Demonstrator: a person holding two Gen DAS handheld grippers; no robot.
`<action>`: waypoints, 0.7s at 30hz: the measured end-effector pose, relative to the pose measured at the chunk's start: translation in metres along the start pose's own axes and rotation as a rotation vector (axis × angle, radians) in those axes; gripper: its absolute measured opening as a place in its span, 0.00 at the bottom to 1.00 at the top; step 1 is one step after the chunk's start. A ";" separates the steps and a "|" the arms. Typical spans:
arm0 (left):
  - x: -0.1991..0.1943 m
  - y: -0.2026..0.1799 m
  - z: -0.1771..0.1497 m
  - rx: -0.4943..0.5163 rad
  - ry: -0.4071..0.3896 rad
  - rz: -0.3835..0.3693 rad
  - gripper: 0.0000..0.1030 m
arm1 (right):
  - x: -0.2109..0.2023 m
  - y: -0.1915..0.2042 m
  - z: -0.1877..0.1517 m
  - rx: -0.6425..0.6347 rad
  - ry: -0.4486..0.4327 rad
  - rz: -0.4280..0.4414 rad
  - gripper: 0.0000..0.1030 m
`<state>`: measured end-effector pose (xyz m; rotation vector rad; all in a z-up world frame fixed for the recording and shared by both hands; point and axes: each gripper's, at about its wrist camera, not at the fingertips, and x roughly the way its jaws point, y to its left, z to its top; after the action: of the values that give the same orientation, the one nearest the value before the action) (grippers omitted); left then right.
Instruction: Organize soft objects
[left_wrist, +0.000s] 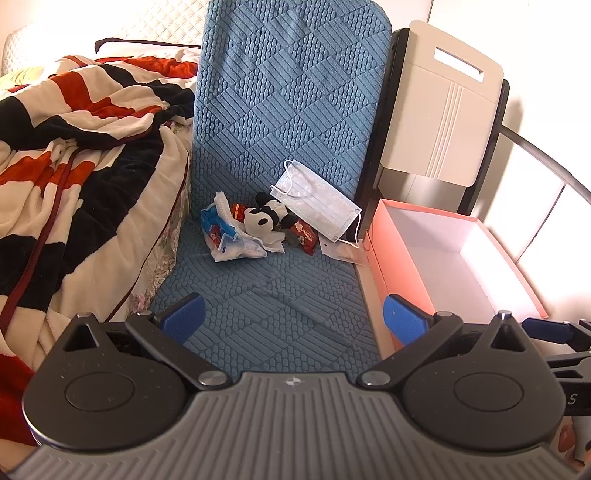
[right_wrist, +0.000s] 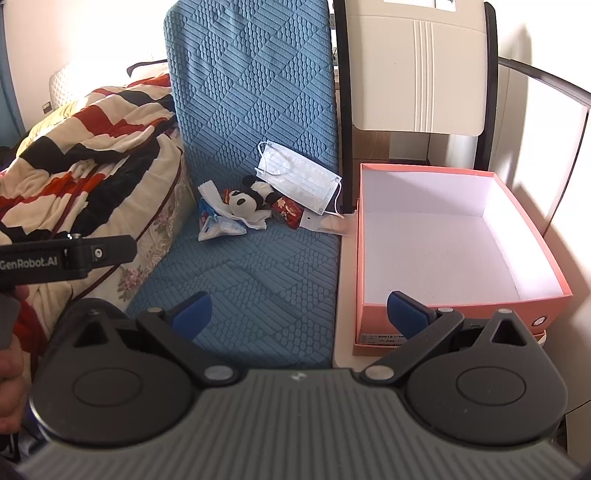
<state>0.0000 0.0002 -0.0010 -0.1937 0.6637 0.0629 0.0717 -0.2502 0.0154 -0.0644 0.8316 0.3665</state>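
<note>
A small black-and-white plush mouse (left_wrist: 266, 218) (right_wrist: 245, 199) lies at the back of a blue quilted chair seat (left_wrist: 266, 302) (right_wrist: 251, 273). A pale blue face mask (left_wrist: 317, 203) (right_wrist: 299, 177) leans against the backrest beside it. A crumpled plastic packet (left_wrist: 229, 236) (right_wrist: 216, 221) and red wrappers (left_wrist: 304, 236) (right_wrist: 288, 212) lie around the plush. An empty orange box (left_wrist: 391, 254) (right_wrist: 461, 304) with a white inside stands right of the chair. My left gripper (left_wrist: 291, 317) and right gripper (right_wrist: 299, 314) are both open, held well short of the pile, with nothing between the fingers.
A red, black and cream blanket (left_wrist: 74, 147) (right_wrist: 85, 155) is heaped on the bed left of the chair. A cream folding chair back (left_wrist: 443, 110) (right_wrist: 417, 74) stands behind the box. The left gripper's body (right_wrist: 66, 258) and a hand (right_wrist: 11, 369) show at the right wrist view's left edge.
</note>
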 end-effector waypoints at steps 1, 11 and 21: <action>0.000 0.000 0.000 -0.001 0.000 -0.001 1.00 | 0.000 0.000 0.000 0.002 0.001 -0.001 1.00; 0.001 0.002 0.000 -0.015 0.003 -0.009 1.00 | 0.001 0.000 0.000 0.011 0.008 -0.007 1.00; 0.000 0.001 0.000 -0.027 -0.003 -0.025 1.00 | 0.002 0.001 -0.001 0.008 0.007 -0.014 1.00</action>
<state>0.0002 0.0015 -0.0012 -0.2277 0.6580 0.0485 0.0716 -0.2492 0.0136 -0.0646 0.8393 0.3496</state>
